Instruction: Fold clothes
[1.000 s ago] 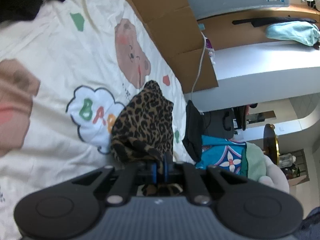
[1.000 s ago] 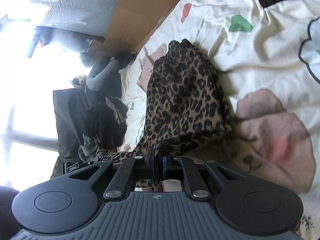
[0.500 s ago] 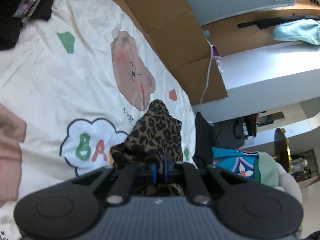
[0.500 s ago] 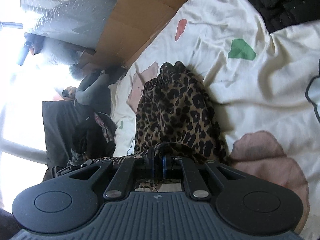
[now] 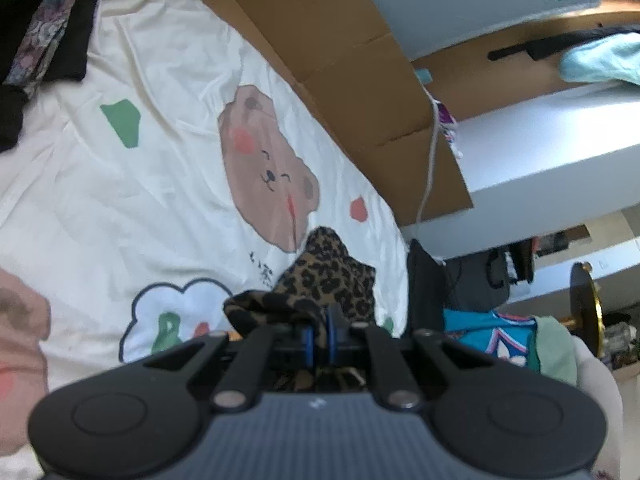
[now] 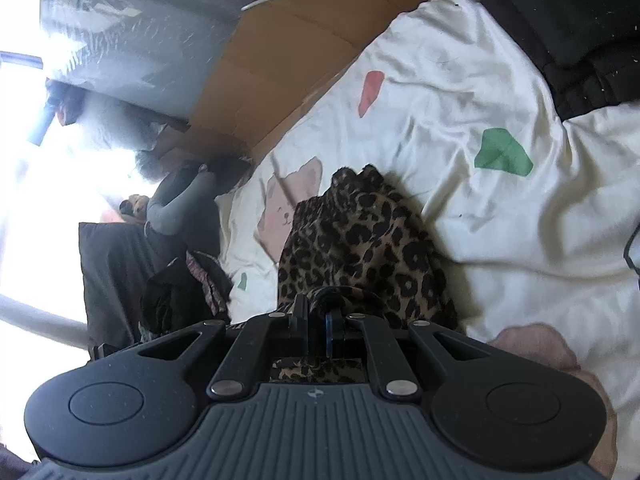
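Both tongs are clamped on the leopard-print garment: left tongs pinch its edge low in the frame's center, right tongs likewise. It's bunched up on the cartoon bedsheet, cardboard along the upper right.

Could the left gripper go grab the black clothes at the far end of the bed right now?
Probably not as things stand. The left gripper is shut on the leopard-print garment, so it has no free jaws. The cream bedsheet between it and the black clothes looks bare, so letting go first should leave the way free.
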